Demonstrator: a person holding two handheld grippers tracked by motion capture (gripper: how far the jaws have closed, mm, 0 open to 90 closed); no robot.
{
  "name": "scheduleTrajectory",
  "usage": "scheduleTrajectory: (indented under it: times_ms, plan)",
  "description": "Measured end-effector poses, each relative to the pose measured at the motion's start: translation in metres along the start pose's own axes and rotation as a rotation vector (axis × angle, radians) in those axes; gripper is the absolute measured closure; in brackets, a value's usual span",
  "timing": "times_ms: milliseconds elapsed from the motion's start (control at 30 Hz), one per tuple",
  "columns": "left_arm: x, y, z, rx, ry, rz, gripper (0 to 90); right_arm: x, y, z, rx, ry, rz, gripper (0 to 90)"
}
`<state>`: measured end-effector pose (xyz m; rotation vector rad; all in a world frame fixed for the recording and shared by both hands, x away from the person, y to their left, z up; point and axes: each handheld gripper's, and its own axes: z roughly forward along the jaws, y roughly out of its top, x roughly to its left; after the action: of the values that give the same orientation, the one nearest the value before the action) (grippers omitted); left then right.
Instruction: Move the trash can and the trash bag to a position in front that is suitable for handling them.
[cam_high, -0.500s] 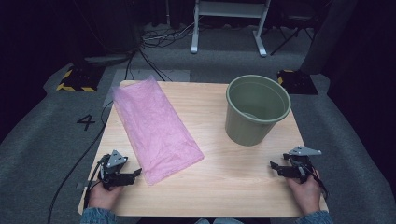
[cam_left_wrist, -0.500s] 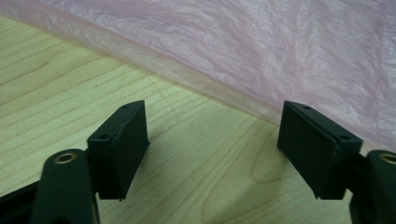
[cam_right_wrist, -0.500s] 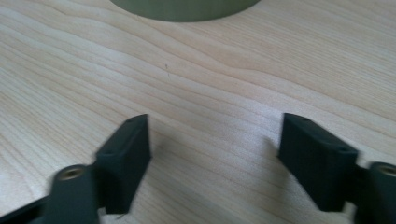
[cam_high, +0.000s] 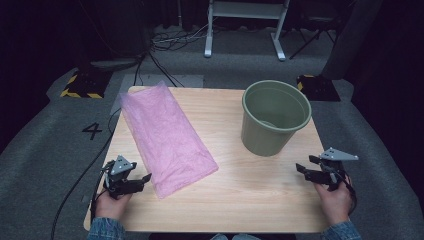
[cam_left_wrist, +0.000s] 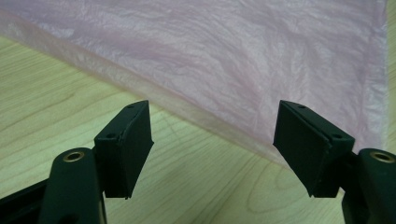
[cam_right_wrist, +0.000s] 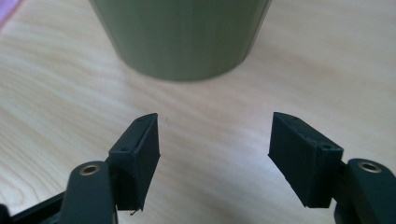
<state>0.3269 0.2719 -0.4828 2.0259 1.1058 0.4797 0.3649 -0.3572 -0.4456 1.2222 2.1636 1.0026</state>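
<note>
Left gripper (cam_high: 145, 177): jaws spread wide, nothing between them; in the left gripper view (cam_left_wrist: 212, 140) bare wood shows in the gap. They point at the near edge of the pink plastic bag (cam_high: 165, 135), just short of it, not touching. Bag lies flat and crinkled (cam_left_wrist: 243, 56), running slantwise from the table's far left corner toward the middle of the near half.

Right gripper (cam_high: 302, 167): jaws likewise apart and empty; right gripper view (cam_right_wrist: 215, 144) shows wood grain between them. They face the foot of the green bucket (cam_right_wrist: 180, 37), near it but clear of it.

Bucket (cam_high: 275, 120) stands upright on the right half of the table (cam_high: 240, 200), mouth open, well apart from the bag. A hand holds each gripper at the near corners, left (cam_high: 111, 202) and right (cam_high: 336, 200). A cable (cam_high: 80, 180) trails off the left side onto grey floor.
</note>
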Motion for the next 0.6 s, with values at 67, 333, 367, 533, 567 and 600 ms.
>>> scheduleTrajectory:
  times_ms: [67, 333, 367, 533, 567, 600]
  plan:
    - [-0.002, 0.004, -0.001, -0.009, -0.004, 0.002, 27.9, 0.0, 0.016, -0.011, -0.032, -0.033, -0.043, 33.7]
    - [-0.005, 0.007, -0.002, -0.022, -0.01, 0.013, 28.1, -0.01, 0.068, -0.028, -0.127, -0.039, -0.077, 33.2]
    - [-0.005, 0.007, -0.002, -0.023, -0.01, 0.01, 28.1, -0.01, 0.068, -0.028, -0.127, -0.039, -0.077, 32.9]
    - [-0.005, 0.003, -0.006, -0.03, -0.005, 0.001, 28.1, -0.02, 0.106, -0.025, -0.156, -0.039, -0.077, 33.6]
    - [-0.005, 0.003, -0.006, -0.03, -0.005, 0.001, 28.1, -0.02, 0.11, -0.023, -0.15, -0.042, -0.079, 33.7]
    - [-0.005, 0.002, -0.008, -0.032, -0.007, 0.0, 28.1, -0.021, 0.114, -0.021, -0.136, -0.043, -0.081, 35.0]
